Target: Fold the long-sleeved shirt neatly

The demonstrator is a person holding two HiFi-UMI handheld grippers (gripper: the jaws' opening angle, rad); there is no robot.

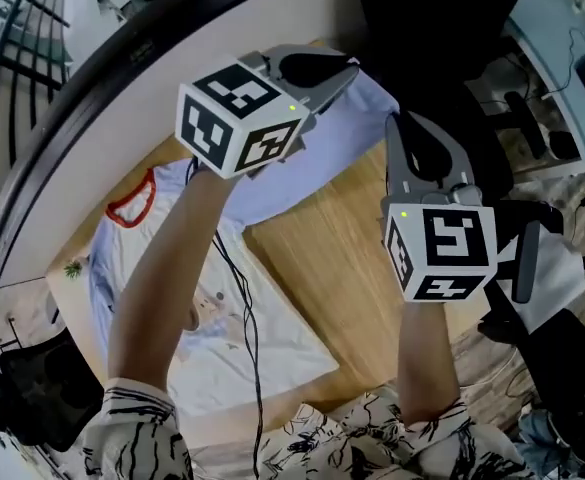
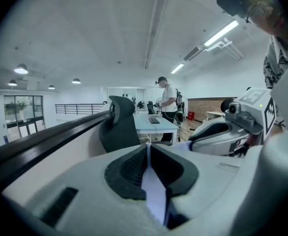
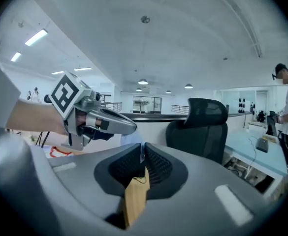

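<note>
The long-sleeved shirt [image 1: 272, 183] is pale blue and white with a red collar [image 1: 132, 203]. Its collar end lies on the wooden table [image 1: 352, 268], and its far edge is lifted off the wood. My left gripper [image 1: 350, 68] is raised over the table's far side and shut on that lifted edge; pale blue cloth [image 2: 153, 191] fills the slit between its pads. My right gripper [image 1: 394, 120] is beside it, also raised and shut, with a thin bit of cloth [image 3: 142, 154] pinched at its tips. The fabric spans between the two grippers.
A dark curved rail [image 1: 92, 98] runs along the table's far side. A black office chair [image 3: 203, 127] stands beyond it, near a pale desk [image 2: 156, 124] where a person [image 2: 168, 100] stands. A thin black cable [image 1: 237, 288] hangs over the shirt.
</note>
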